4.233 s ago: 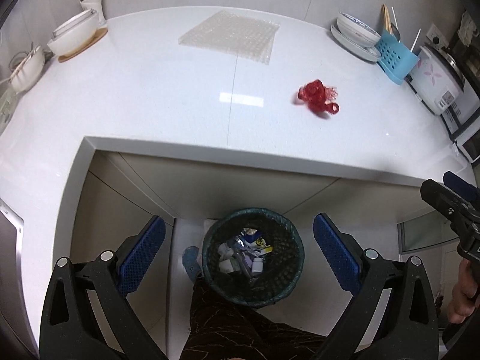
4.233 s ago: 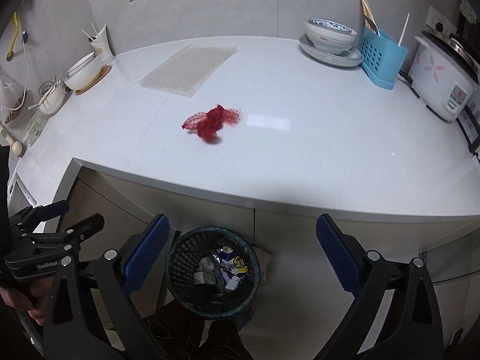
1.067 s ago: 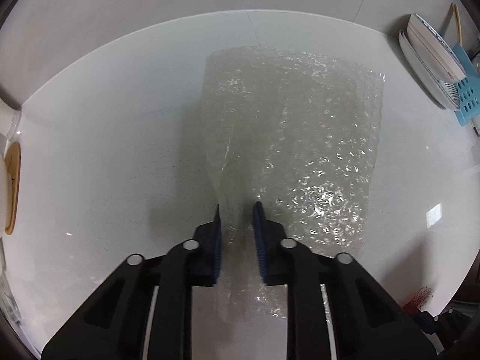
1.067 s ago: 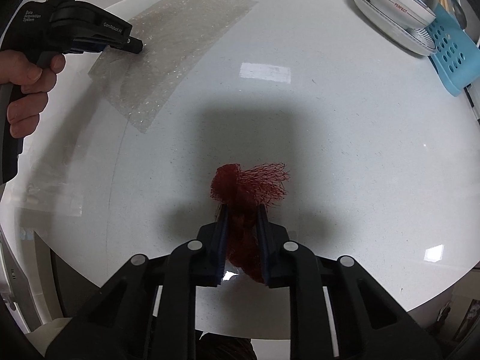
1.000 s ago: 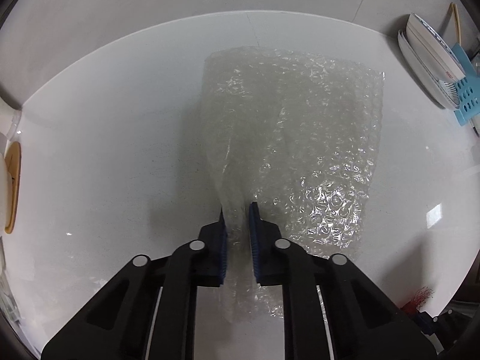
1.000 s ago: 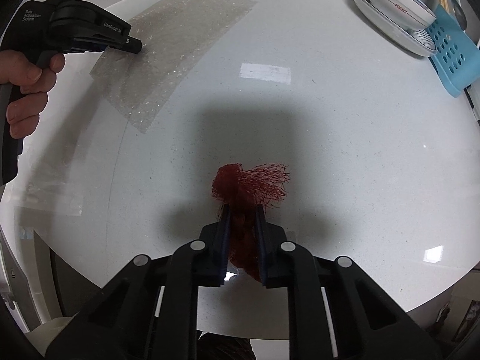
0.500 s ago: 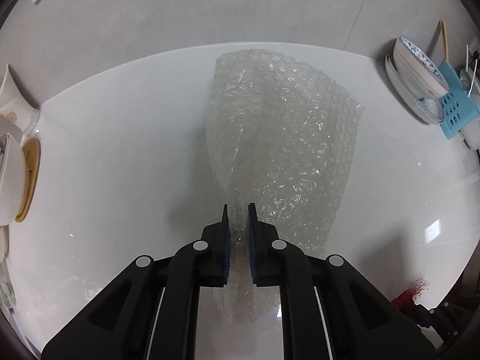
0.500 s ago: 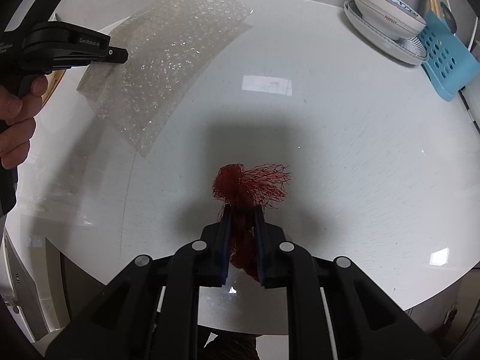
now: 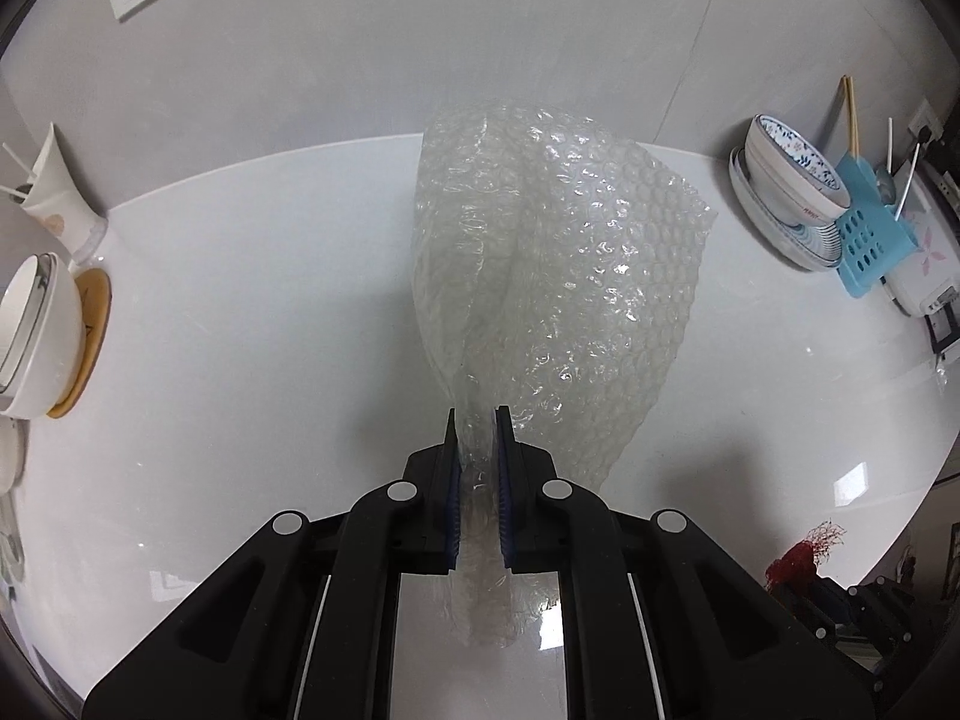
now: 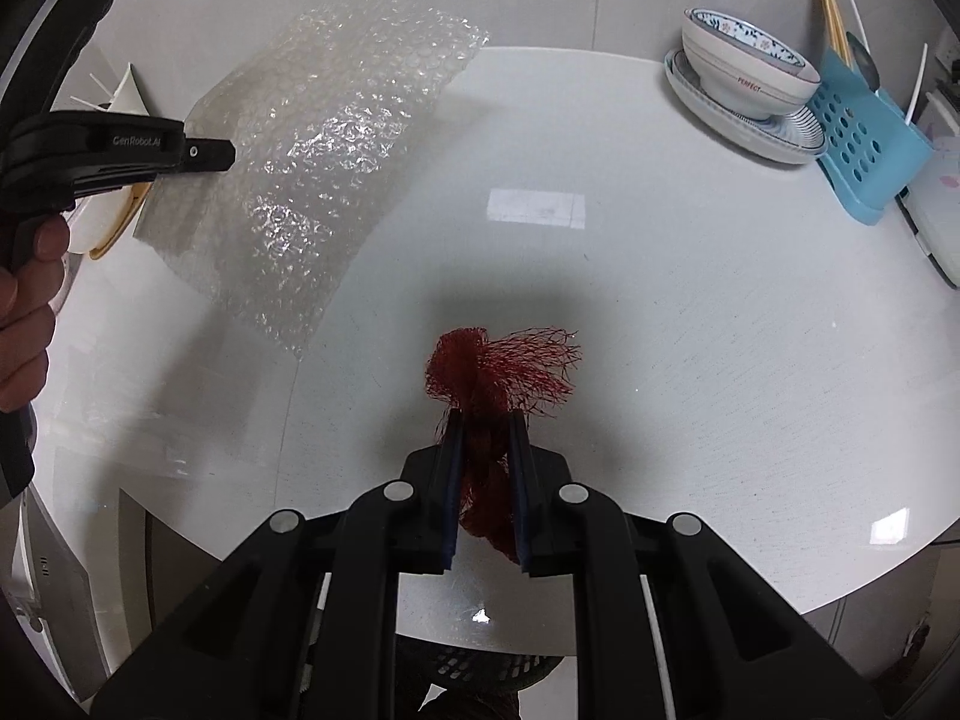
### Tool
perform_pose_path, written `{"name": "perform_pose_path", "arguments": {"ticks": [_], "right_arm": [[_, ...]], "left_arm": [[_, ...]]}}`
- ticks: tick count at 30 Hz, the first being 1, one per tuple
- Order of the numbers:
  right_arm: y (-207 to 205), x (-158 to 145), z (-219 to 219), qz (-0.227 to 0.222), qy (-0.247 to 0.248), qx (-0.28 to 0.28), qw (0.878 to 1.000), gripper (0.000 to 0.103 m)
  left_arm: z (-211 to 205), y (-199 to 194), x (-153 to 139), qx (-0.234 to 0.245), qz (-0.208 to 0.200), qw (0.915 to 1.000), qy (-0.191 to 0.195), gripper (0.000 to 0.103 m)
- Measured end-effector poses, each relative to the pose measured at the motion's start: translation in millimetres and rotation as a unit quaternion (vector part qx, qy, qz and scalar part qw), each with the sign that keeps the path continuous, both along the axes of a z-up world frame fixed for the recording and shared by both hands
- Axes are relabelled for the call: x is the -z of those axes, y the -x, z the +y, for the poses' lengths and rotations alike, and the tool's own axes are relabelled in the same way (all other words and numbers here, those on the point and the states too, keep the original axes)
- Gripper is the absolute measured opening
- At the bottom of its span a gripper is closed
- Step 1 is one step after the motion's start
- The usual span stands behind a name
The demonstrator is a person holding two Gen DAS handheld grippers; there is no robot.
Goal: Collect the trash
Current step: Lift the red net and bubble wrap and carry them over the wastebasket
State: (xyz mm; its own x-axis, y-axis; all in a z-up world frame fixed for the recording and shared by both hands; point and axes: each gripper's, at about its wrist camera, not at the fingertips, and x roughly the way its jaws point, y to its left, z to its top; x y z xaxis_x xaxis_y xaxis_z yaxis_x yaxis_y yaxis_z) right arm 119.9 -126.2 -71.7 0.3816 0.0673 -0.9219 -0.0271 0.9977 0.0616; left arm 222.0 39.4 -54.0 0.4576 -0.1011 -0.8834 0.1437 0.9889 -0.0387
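We have both pieces of trash in hand: the left gripper (image 9: 477,420) is clamped tight on a gathered edge of the bubble wrap sheet (image 9: 564,276), which hangs clear above the white countertop (image 9: 240,312), and the right gripper (image 10: 485,420) is pinched shut on the red mesh net (image 10: 498,363). To finish well, we should hold both grips firm, lift until the trailing wrap clears the counter edge, then carry both over the waste bin (image 10: 474,669) below before we let go.
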Motion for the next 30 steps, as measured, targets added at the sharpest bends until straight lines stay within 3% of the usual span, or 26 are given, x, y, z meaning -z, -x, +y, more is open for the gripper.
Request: {"name": "perform_pose_path", "arguments": {"ticks": [17, 30], "right_arm": [[18, -35, -18, -0.035, -0.014, -0.005, 0.999, 0.013], [54, -65, -36, -0.064, -0.017, -0.019, 0.998, 0.013]], "left_arm": [[-6, 49, -38, -0.018, -0.015, 0.9994, 0.026, 0.008], [-14, 120, -63, -0.03, -0.031, 0.9981, 0.043, 0.008]]}}
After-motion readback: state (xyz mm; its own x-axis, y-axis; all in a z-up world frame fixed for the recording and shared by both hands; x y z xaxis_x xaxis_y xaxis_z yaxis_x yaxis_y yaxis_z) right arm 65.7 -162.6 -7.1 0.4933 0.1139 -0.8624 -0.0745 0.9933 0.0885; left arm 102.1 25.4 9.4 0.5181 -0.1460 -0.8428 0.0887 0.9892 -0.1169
